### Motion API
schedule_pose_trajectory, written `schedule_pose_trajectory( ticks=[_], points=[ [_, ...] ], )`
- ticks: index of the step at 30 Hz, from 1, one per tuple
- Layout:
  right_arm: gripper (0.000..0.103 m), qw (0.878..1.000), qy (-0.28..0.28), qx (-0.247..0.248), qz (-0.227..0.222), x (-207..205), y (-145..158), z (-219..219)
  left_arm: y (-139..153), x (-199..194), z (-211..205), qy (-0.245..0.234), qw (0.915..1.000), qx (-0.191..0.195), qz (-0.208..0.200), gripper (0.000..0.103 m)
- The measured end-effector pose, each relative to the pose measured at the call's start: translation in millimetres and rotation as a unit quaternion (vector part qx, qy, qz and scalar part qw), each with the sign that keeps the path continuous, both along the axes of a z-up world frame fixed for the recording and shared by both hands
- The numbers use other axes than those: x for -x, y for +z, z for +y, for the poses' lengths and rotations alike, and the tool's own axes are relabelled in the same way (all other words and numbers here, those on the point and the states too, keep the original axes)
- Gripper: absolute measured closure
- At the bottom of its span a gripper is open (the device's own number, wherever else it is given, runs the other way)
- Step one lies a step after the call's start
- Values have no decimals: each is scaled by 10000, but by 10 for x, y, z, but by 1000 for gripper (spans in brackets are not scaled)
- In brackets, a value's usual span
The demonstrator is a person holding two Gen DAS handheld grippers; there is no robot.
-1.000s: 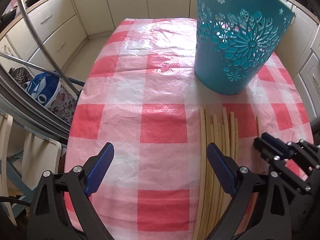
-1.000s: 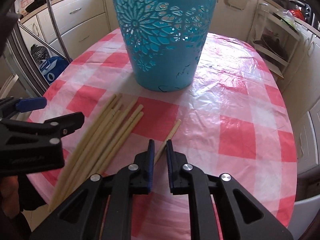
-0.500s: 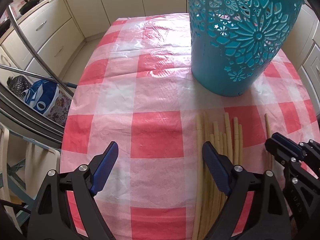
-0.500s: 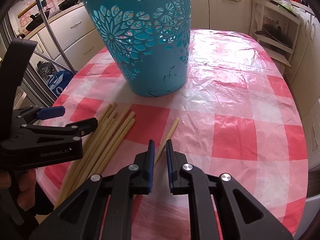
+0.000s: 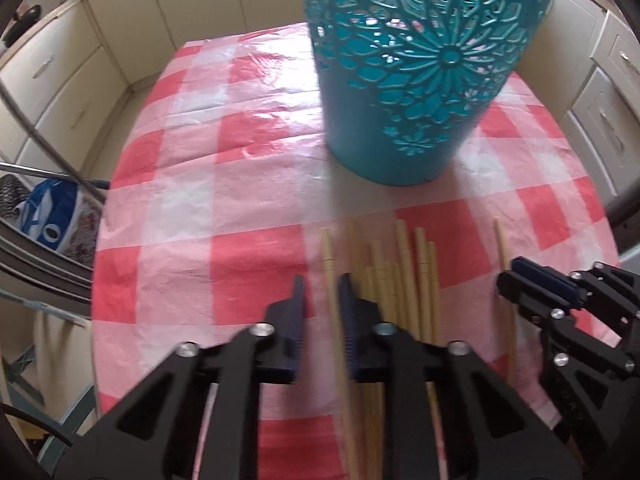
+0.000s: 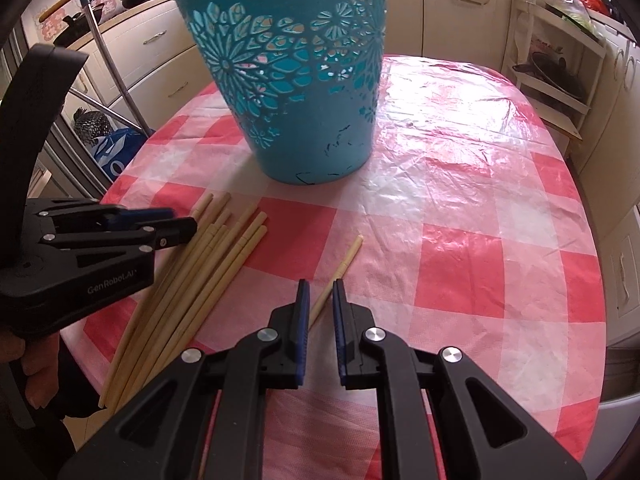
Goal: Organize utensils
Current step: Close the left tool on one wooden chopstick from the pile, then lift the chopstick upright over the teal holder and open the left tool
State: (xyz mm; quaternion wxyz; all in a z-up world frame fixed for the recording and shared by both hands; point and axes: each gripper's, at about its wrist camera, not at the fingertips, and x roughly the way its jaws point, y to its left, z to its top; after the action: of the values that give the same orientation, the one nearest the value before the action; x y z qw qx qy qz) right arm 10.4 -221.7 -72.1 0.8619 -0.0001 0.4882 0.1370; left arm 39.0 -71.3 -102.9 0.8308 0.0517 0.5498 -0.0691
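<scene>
The left claw [image 5: 322, 292] is seen narrowed to a slim gap around one chopstick [image 5: 329, 256], the leftmost of the bundle [image 5: 404, 276]; the right pad appears to lie against the stick while a sliver of gap shows at the left pad, so whether it is actually pinched cannot be told. The right claw [image 6: 319, 296] is likewise drawn nearly closed, astride the near part of a lone stick [image 6: 345, 259] lying apart to the right of the bundle; contact there cannot be confirmed either. The sticks are judged light, stiff and smooth, so they are likely to roll or pivot if taken near a tip; a hold toward the middle of the length, across the narrow width, would be favoured, with the neighbours kept clear of the pads. Both claws are held low and tilted forward, close over the surface [image 6: 460, 216], roughly along the sticks' length, the left one just beside the bundle's left edge. Beyond the far tips stands the teal bin [image 6: 304, 92], upright and near, presumably where the sticks are to be dropped.
</scene>
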Motion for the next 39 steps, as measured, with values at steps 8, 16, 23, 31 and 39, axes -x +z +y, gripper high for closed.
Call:
schedule_pose_trajectory(
  ticks=[8,16,23,31,39],
  points=[
    [91,9995,-138,-282,90,-22,-14,-82,584,214,368,374,9893,1236,-680,98],
    [91,9987,-215,-440,104,-22,-20,-122,1876,350,418,275,9436,1906,-2693,98],
    [87,9990,-194,-405,27,0,-22,-115,2420,88,153,478,8947,1909,-4009,98],
    [85,9992,-132,-377,-49,4,-24,-84,2106,-609,-48,978,8908,1729,-4087,98],
    [85,9988,-110,-476,-12,-7,-23,-123,1533,-742,-136,969,9188,1359,-3577,98]
  ],
)
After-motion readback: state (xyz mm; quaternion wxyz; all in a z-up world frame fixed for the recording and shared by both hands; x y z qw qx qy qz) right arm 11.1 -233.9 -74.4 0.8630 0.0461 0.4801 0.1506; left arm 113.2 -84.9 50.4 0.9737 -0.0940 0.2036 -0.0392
